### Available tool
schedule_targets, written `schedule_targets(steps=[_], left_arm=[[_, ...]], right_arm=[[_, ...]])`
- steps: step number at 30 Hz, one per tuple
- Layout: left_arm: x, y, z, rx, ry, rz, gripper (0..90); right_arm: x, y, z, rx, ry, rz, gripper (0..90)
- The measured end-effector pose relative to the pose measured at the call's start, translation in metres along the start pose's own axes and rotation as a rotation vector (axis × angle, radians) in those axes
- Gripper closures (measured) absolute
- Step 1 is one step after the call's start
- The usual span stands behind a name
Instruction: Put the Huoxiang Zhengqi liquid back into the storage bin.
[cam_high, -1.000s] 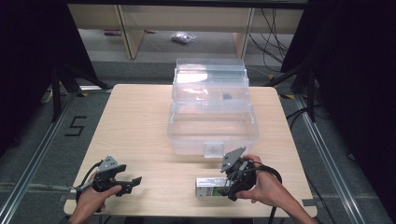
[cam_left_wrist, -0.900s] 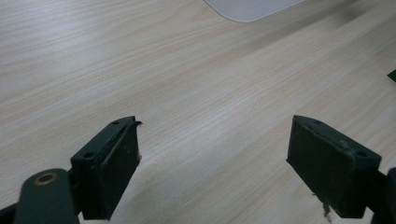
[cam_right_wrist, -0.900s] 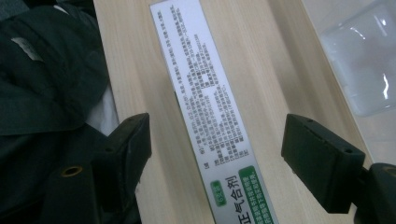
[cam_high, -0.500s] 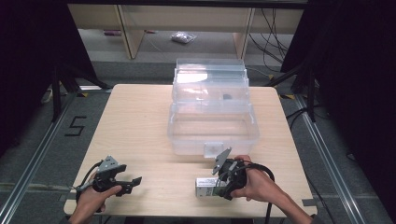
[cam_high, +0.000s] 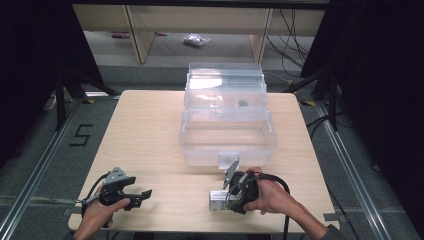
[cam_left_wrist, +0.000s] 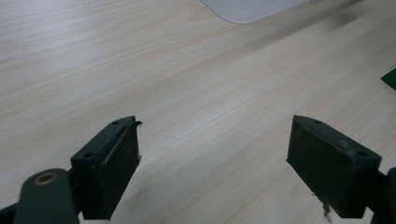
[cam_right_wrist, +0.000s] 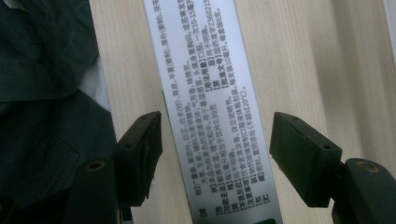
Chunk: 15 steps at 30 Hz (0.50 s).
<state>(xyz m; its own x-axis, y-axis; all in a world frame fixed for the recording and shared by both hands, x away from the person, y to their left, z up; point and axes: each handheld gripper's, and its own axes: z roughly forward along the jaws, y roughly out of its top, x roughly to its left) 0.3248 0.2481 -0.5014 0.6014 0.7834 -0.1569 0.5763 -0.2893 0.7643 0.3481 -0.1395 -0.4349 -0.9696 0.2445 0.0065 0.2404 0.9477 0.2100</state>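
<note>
Here, the landmark is the clear plastic box (cam_high: 227, 127), which stands open on the wooden bench (cam_high: 150, 130) with its stepped trays rising toward the far edge.

Left of the box and nearer the person, the left gripper (cam_high: 141, 194) rests in the left hand (cam_high: 100, 212) close to the bench's near edge, well apart from the box. In the left gripper view its jaws stand wide apart over bare wood, with nothing between them; a pale corner of the box (cam_left_wrist: 252, 7) shows at the top.

Just in front of the box's near wall, slightly right of its middle, lies the small carton (cam_high: 218, 199), flat on the bench. The right gripper (cam_high: 231, 199), held by the right hand (cam_high: 267, 196), points down onto it. In the right gripper view the carton's (cam_right_wrist: 210, 102) white printed face runs between the two jaws, which have just been closing and now stand partly open; a gap remains on each side, so the pads do not yet press on the carton.
</note>
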Motion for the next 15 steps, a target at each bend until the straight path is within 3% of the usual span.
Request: schedule_targets(steps=[3, 5, 6, 7, 8, 10, 11, 15], left_arm=[[0.0002, -0.0001, 0.0, -0.002, 0.0, 0.001, 16.0], [0.0001, -0.0001, 0.0, 0.001, 0.002, 0.001, 16.0], [0.0001, -0.0001, 0.0001, 0.002, 0.001, 0.002, 16.0], [-0.0025, -0.0004, 0.0024, -0.03, -0.001, -0.033, 16.1], [-0.0005, -0.0001, 0.0006, -0.005, 0.001, -0.006, 16.0], [-0.0025, -0.0003, 0.0024, -0.03, -0.001, -0.033, 16.0], [0.0001, 0.0, 0.0001, 0.003, 0.002, 0.002, 16.0], [-0.0025, -0.0004, 0.0023, -0.028, 0.0, -0.033, 16.0]], right_arm=[[-0.0002, 0.0006, 0.0019, 0.008, 0.004, 0.007, 36.5], [-0.0016, 0.0017, 0.003, 0.018, 0.009, -0.021, 38.4], [-0.0002, 0.0018, 0.0032, 0.023, 0.011, -0.002, 38.8], [0.0006, 0.002, 0.0035, 0.03, 0.016, 0.006, 39.6], [-0.0019, 0.0025, 0.0044, 0.028, 0.019, -0.035, 40.5], [0.0006, 0.0026, 0.0049, 0.047, 0.015, -0.005, 41.3], [-0.0001, 0.0027, 0.0055, 0.05, 0.019, -0.012, 41.9], [-0.0021, 0.0031, 0.007, 0.054, 0.023, -0.037, 44.0]])
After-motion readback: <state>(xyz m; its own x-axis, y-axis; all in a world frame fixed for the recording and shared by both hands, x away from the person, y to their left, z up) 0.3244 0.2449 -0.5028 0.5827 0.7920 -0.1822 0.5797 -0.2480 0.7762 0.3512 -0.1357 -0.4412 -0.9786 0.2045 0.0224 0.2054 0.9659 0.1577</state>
